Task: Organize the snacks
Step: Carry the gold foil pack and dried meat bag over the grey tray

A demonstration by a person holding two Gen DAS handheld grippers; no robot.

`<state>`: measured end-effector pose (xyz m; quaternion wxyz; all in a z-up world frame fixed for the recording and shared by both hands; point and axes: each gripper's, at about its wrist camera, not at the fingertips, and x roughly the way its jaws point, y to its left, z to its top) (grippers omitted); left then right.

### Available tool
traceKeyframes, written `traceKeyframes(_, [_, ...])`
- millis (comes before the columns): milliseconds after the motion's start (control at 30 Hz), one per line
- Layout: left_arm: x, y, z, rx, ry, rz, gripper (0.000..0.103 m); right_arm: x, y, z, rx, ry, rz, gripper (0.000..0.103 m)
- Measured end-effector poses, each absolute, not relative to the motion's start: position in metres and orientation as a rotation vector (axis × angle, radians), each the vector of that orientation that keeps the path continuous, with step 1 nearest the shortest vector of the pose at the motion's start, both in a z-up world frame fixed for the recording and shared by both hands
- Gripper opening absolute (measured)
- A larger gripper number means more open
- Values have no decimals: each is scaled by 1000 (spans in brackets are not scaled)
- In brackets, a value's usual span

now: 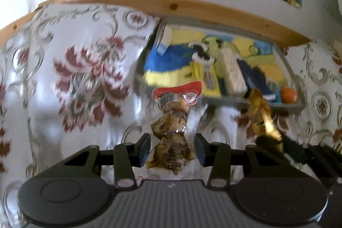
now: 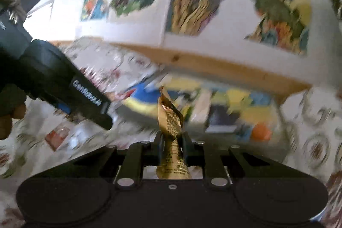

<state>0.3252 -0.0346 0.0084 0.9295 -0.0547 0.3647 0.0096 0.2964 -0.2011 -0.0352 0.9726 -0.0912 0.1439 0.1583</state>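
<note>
**Both grippers loaded, tray ahead**

The left gripper [image 1: 173,147] has its fingers spread apart around a clear vacuum pack of brown snacks [image 1: 174,121]; whether they press it I cannot tell. The right gripper [image 2: 172,143] is clamped on a twisted gold wrapper [image 2: 171,121], pinched low so it stands upright. Both snacks sit just short of the grey tray [image 1: 288,69], which rests on the floral table [image 1: 85,69] and already holds packets, probably their destination.
</note>
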Motion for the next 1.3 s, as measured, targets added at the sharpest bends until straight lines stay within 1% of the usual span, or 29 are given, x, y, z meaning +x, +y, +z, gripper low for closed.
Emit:
traceKeyframes(167, [362,-45,22,-123,701,20,48,339,-222,-23,-139,234,237,18])
traceKeyframes(333, [403,-63,32,-132,641,6,49,381,-239,-17,-34,208,190,18])
traceKeyframes(567, [457,-88,22,-105,635,-8,49,417,-256,-30,-18,167,114,19])
traceKeyframes(833, [480,-95,-1,-98,659,19,49,431,-264,-43,-6,152,82,19])
traceKeyframes(1067, [483,-102,-5,-84,660,27,50,437,-261,-47,19,198,112,21])
traceKeyframes(1167, [484,-102,-5,-83,667,23,52,440,-262,-48,45,221,133,26])
traceKeyframes(1233, [485,-103,-6,-87,674,17,52,441,-263,-49,68,235,145,33])
traceKeyframes(1267, [484,-103,-6,-94,670,13,52,441,-262,-50,74,240,147,34])
traceKeyframes(1300, [484,-103,-5,-99,664,12,54,441,-262,-50,77,243,149,37])
